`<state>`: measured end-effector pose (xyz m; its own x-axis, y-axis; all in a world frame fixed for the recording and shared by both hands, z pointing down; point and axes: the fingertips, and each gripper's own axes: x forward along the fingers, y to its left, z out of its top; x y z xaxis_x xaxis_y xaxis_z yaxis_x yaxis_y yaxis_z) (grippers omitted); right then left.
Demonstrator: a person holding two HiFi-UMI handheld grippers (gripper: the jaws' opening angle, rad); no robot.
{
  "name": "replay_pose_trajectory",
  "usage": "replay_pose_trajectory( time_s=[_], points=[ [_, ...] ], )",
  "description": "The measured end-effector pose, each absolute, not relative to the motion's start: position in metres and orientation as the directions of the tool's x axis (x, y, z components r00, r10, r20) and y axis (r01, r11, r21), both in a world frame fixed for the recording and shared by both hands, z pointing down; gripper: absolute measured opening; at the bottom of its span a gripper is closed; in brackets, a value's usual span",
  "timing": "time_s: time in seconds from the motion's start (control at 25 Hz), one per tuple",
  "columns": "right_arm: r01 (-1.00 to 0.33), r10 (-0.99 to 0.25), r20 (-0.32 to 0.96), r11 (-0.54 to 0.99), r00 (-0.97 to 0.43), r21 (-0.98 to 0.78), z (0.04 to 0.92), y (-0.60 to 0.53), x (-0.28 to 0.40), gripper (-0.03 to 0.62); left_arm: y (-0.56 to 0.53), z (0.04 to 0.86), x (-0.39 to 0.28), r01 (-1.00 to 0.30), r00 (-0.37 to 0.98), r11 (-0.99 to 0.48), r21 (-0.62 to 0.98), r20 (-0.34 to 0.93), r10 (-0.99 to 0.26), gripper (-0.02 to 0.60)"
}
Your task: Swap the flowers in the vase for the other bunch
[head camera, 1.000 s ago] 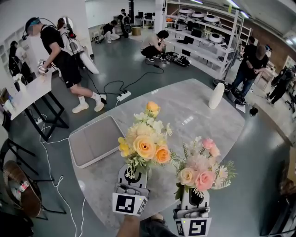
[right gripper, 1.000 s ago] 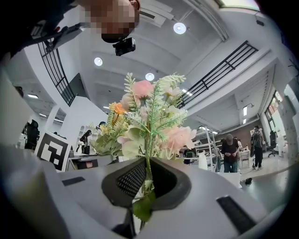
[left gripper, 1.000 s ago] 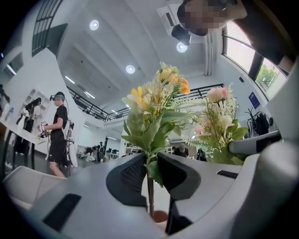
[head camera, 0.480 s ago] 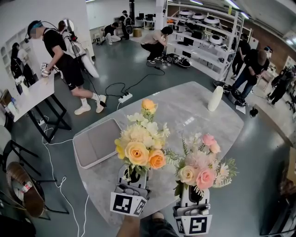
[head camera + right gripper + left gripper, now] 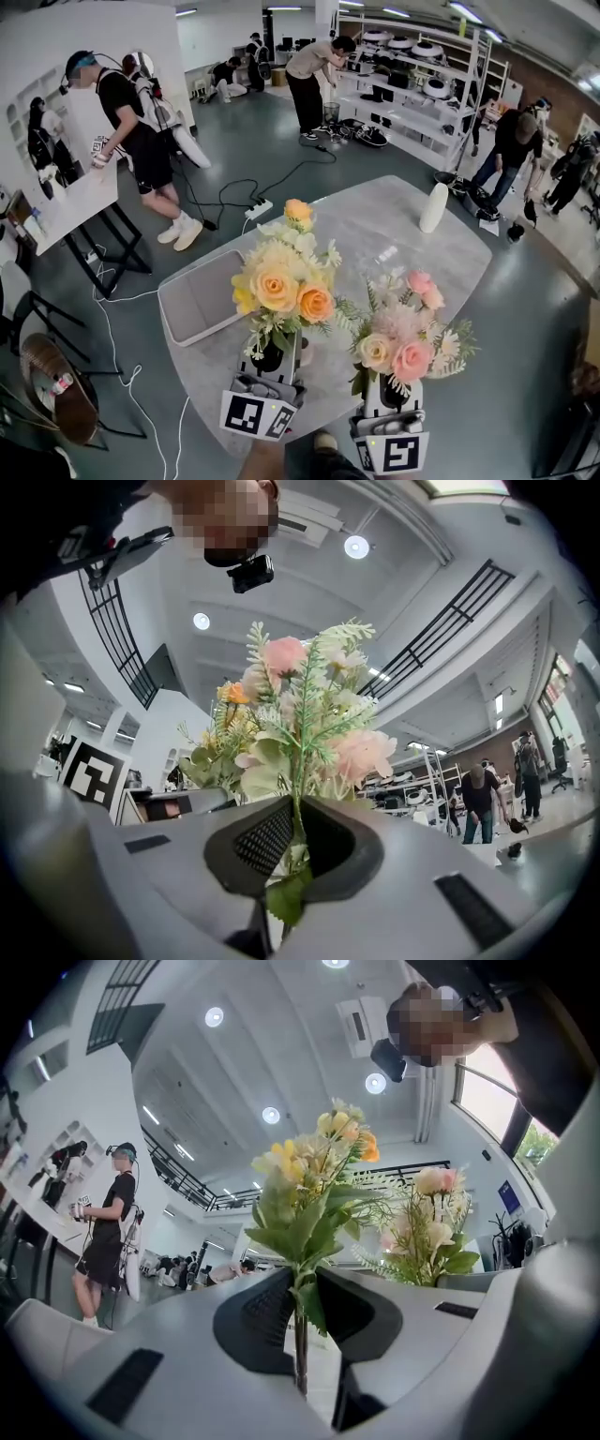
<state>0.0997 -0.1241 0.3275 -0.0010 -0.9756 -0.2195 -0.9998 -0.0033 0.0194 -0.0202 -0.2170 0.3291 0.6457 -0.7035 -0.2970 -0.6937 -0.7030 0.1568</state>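
**While two bunches rise, the tall white ceramic vase (image 5: 433, 207) stands empty**

Clamped by its green stems in the left gripper (image 5: 272, 356), the bunch of yellow, cream and orange artificial roses (image 5: 281, 281) stands upright above the near edge of the grey marbled oval table (image 5: 394, 234). Just beside it, to the right, the bunch of pink and peach artificial roses with ferny green sprigs (image 5: 405, 333) stands upright in the right gripper (image 5: 394, 394), whose jaws are likewise clenched on the stems. Each gripper view bears this out: the dark pads press the stems from both sides, and leaves spill out below them. The outer sprigs of the two bunches nearly meet.

Compared with a second ago, both bunches sit higher and closer to the head camera, so they have been lifted further off the table together. The vase has not moved. It stands near the table's far right edge, well apart from both grippers, with nothing showing in its mouth. A flat pale grey rectangular tray (image 5: 197, 300) lies at the table's left edge.

Judging from this, the old flowers are already out and the swap is midway. One bunch must still travel across to the vase and go in stems first, while the other gets set down. Which bunch is the newcomer cannot be told from these pictures.
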Motion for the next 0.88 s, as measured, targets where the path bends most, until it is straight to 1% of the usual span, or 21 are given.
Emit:
replay_pose_trajectory(
  time_s=[0.44, 0.88],
  points=[
    [-0.999, -0.969, -0.244, 0.037, -0.04, 0.013, 0.315, -0.122, 0.099, 0.038, -0.208, 0.314, -0.031, -0.726, 0.61, -0.673, 0.143, -0.319, -0.725, 0.071],
    [-0.996, -0.961, -0.261, 0.086, -0.088, 0.021, 0.301, -0.123, 0.091, 0.038, -0.196, 0.311, -0.056, -0.772, 0.562, -0.62, 0.142, -0.303, -0.77, 0.071]
  ],
)
